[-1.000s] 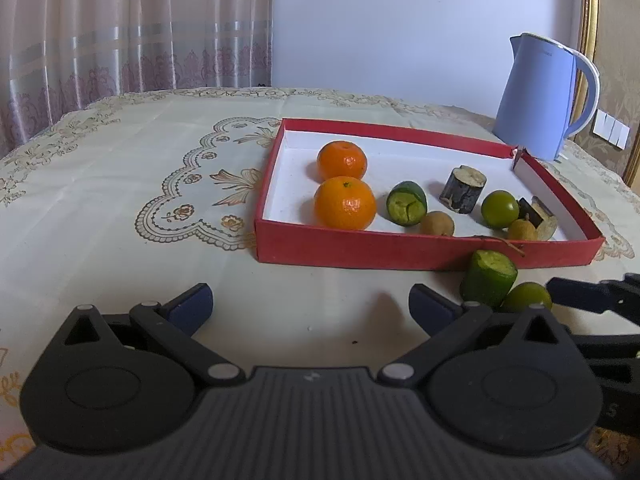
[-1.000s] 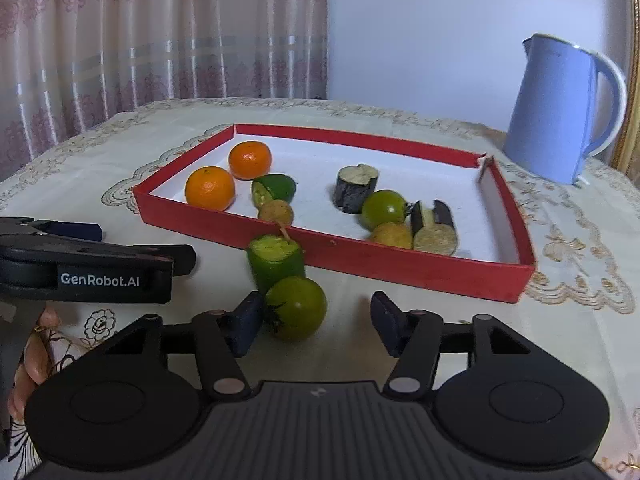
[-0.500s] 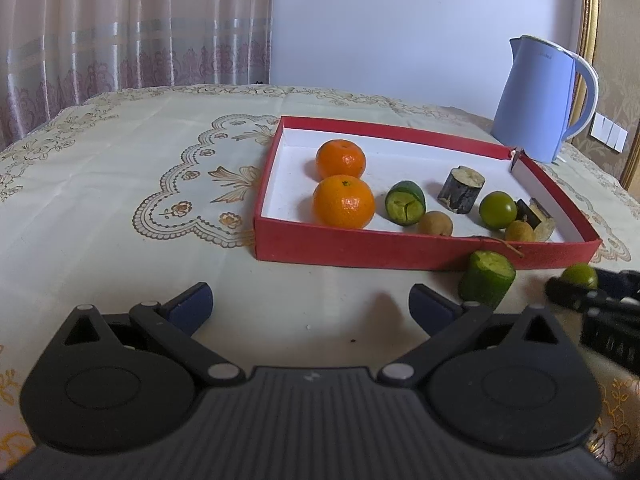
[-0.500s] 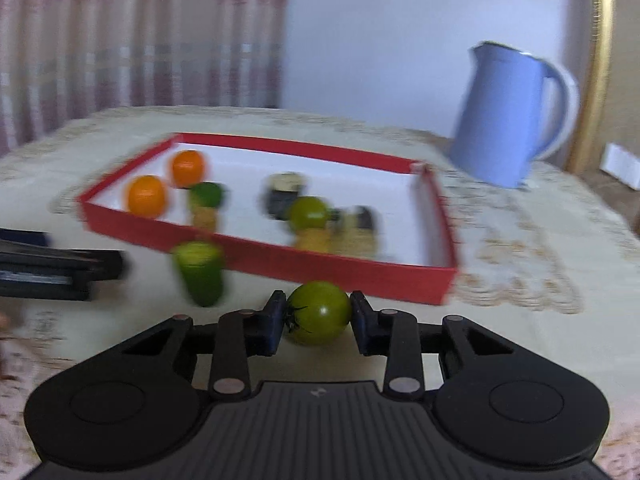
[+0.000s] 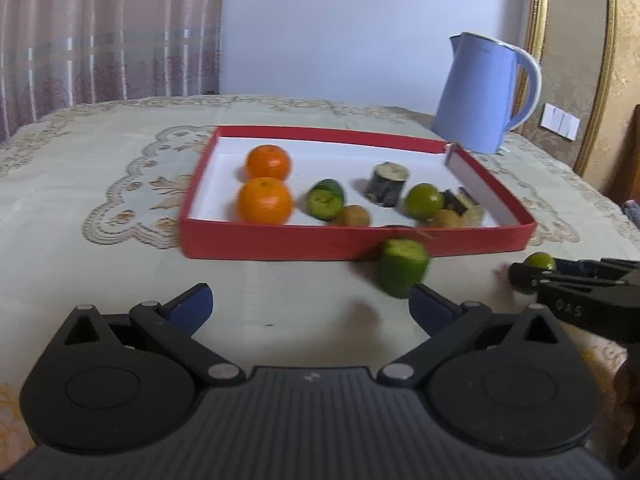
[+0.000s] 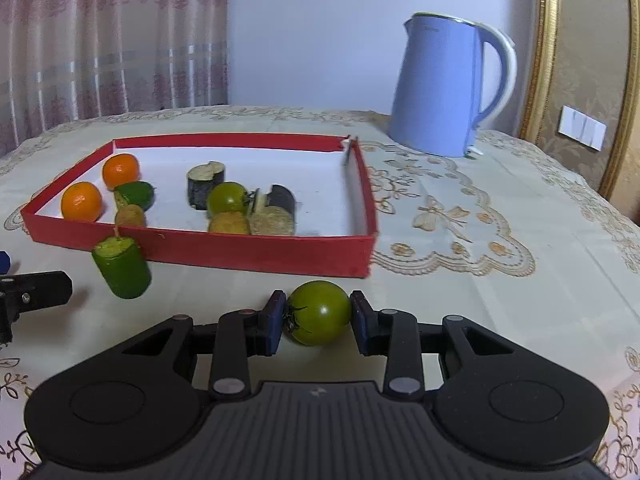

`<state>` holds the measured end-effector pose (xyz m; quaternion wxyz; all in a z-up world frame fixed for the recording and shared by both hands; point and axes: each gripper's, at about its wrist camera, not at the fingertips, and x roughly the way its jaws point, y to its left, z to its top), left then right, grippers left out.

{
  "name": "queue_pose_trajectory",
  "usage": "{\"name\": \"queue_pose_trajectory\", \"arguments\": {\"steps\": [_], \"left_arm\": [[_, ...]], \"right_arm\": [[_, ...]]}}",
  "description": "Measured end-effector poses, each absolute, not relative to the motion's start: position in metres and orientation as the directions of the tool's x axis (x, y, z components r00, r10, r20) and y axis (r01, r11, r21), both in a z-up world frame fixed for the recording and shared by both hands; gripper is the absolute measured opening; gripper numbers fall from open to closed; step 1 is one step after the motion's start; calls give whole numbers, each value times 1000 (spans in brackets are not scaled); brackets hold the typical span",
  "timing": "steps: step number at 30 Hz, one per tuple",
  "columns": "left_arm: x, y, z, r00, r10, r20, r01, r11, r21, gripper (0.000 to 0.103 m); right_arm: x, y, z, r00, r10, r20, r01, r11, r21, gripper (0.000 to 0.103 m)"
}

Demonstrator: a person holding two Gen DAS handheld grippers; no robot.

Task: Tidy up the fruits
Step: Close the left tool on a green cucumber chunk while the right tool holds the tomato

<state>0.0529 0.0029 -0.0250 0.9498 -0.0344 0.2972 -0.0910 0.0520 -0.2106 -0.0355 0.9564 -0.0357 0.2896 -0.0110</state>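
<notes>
A home, likely a dining or sitting room. Table under a cream embroidered tablecloth point(image 6: 460, 208). Pale blue electric kettle point(image 6: 444, 88) near the tabletop's far right corner. Pink patterned curtains point(image 6: 108, 40) behind the far left edge. Gold damask wallpaper point(image 6: 592, 60), gilt trim, white wall switch point(image 6: 582, 127) at right.

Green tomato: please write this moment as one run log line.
right gripper: shut on green tomato | left gripper: open, empty | cucumber piece: on table, outside red tray
</notes>
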Motion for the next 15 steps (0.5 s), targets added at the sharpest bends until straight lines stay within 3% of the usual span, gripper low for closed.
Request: {"name": "queue_pose_trajectory", "arguments": {"steps": [9,15], "left_arm": [[65,-26,-23,769,-247,-590,191,969,-156,103],[78,-43,-26,768,-191,-611,148,982,-120,103]], "right_arm": [[48,-226,-36,828,-69,-556,37,997,-69,34],[48,-230,-36,829,-49,-558,30,999,-44,34]]}}
